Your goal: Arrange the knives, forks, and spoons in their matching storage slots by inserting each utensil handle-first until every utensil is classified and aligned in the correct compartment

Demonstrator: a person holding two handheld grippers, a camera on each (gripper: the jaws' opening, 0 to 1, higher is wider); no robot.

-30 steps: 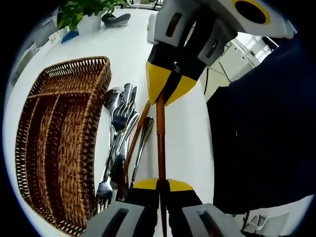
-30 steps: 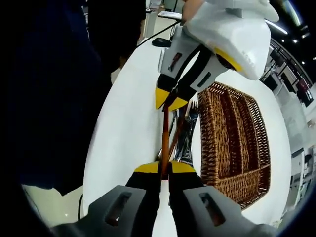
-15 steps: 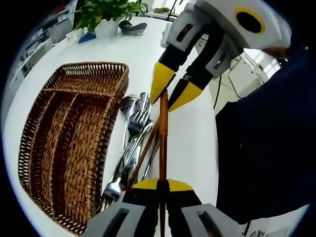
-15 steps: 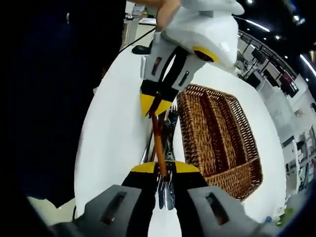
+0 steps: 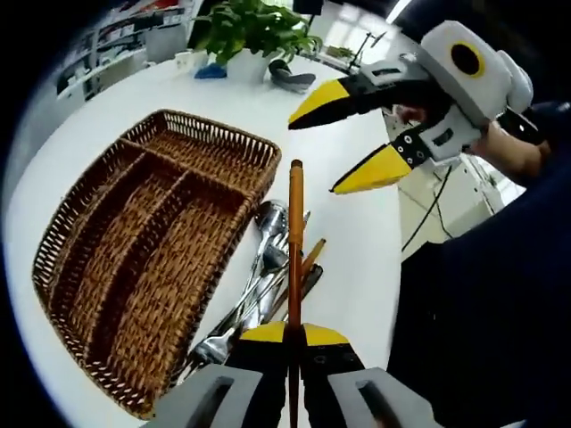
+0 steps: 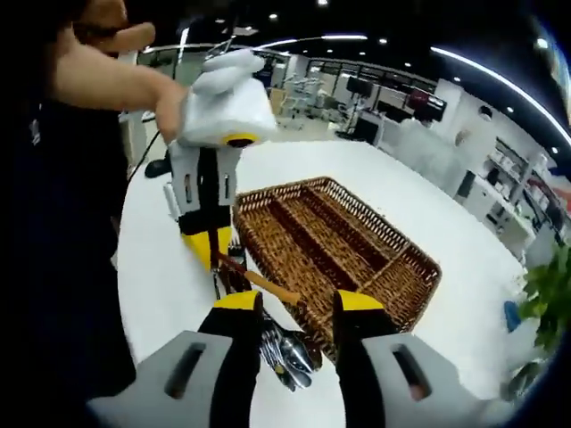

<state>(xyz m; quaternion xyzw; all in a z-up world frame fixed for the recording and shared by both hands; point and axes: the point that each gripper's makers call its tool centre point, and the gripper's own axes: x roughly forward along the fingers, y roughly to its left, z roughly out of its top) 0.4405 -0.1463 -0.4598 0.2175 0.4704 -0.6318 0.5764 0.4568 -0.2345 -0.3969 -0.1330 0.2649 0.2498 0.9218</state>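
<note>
In the left gripper view, the left gripper [image 5: 290, 334] is clamped on a wooden-handled utensil [image 5: 295, 241], whose handle runs straight up from between the yellow jaw tips to a rounded end; its working end is hidden below the jaws, so its kind cannot be told. Just beside it on the white table [image 5: 134, 107] lies a pile of metal cutlery [image 5: 259, 285], forks and spoons tangled together, with a second wooden handle [image 5: 308, 260] poking out; the lower ends of the pile are cut off behind the gripper. Left of the pile, touching or nearly touching it, sits the wicker tray [image 5: 143, 259] with its long compartments. The right gripper [image 5: 352, 134] enters from the right with its jaws apart, held in a person's hand [image 5: 513, 152]. A potted plant [image 5: 250, 31] stands at the far edge. In the right gripper view, the right gripper [image 6: 294, 303] stands open with nothing between its jaws. Beyond it the left gripper [image 6: 207, 248] holds the wooden-handled utensil [image 6: 263, 283] slanting over the cutlery [image 6: 285, 352], partly hidden by the jaws, beside the wicker tray [image 6: 393, 276].
</note>
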